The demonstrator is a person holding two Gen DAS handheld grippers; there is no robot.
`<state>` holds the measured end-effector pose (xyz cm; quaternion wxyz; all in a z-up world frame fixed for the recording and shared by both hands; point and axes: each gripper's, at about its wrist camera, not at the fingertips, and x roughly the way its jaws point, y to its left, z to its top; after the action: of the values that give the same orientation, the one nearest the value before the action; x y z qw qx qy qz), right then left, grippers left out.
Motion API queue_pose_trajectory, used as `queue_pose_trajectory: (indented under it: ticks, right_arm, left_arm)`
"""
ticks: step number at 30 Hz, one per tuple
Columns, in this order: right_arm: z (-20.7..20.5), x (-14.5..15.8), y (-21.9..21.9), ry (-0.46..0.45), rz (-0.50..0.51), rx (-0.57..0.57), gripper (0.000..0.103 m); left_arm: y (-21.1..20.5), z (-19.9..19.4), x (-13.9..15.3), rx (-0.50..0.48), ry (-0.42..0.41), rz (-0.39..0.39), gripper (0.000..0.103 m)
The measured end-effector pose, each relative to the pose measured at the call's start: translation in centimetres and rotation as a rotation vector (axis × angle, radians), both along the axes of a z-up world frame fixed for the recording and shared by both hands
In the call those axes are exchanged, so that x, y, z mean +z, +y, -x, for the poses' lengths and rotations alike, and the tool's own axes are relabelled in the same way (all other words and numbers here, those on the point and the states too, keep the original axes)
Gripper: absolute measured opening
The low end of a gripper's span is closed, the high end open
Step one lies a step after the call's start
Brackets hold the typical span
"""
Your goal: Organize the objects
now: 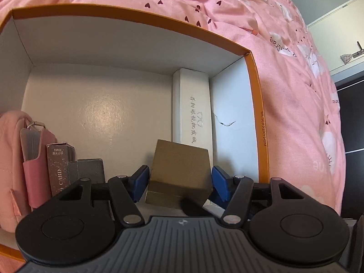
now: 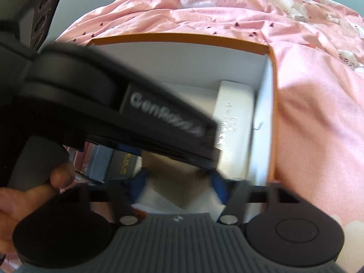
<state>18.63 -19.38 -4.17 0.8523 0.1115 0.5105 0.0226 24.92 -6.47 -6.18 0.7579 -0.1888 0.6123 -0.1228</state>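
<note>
An orange-rimmed box (image 1: 261, 122) with a white inside lies on a pink bedsheet. My left gripper (image 1: 180, 182) reaches into it, blue pads against both sides of a tilted olive cube box (image 1: 179, 168). A long white box (image 1: 191, 104) with grey lettering lies along the right wall. In the right wrist view, which is blurred, the left gripper's black body (image 2: 113, 104) crosses the frame. My right gripper (image 2: 179, 182) hangs just behind it, its blue fingers (image 2: 140, 182) wide apart over something white (image 2: 163, 200), with the olive box (image 2: 177, 170) beyond.
Standing at the box's left are a pink pouch (image 1: 13, 159), a pink card holder (image 1: 34, 159), a card pack (image 1: 58, 168) and a grey box (image 1: 91, 168). A hand (image 2: 34, 193) grips the left tool. Pink bedding (image 1: 295, 91) surrounds the box; cupboards (image 1: 341, 34) are beyond.
</note>
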Motion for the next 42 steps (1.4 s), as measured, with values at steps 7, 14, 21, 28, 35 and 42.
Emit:
queue_pose_trajectory:
  ticks: [7, 14, 21, 28, 35, 42]
  right_arm:
    - [-0.1, 1.0, 0.3, 0.011, 0.009, 0.012, 0.021]
    - [-0.4, 0.9, -0.6, -0.014, 0.048, 0.002, 0.046]
    - [-1.4, 0.0, -3.5, -0.02, 0.122, 0.022, 0.06]
    - [-1.9, -0.4, -4.2, -0.026, 0.127, -0.002, 0.065]
    - [-2.2, 0.4, -5.9, -0.027, 0.135, -0.063, 0.064]
    - [-2.4, 0.3, -5.6, -0.021, 0.157, -0.019, 0.064]
  left_arm:
    - [0.7, -0.3, -0.1, 0.017, 0.021, 0.044, 0.069]
    - [0.3, -1.0, -0.4, 0.037, 0.068, 0.121, 0.069]
    - [0.4, -1.3, -0.7, 0.03, 0.1, 0.167, 0.069]
    - [1.2, -1.5, -0.7, 0.037, 0.109, 0.255, 0.07]
    - [1.6, -1.7, -0.1, 0.023, 0.099, 0.316, 0.069]
    - [1.7, -1.1, 1.0, -0.005, 0.031, 0.244, 0.066]
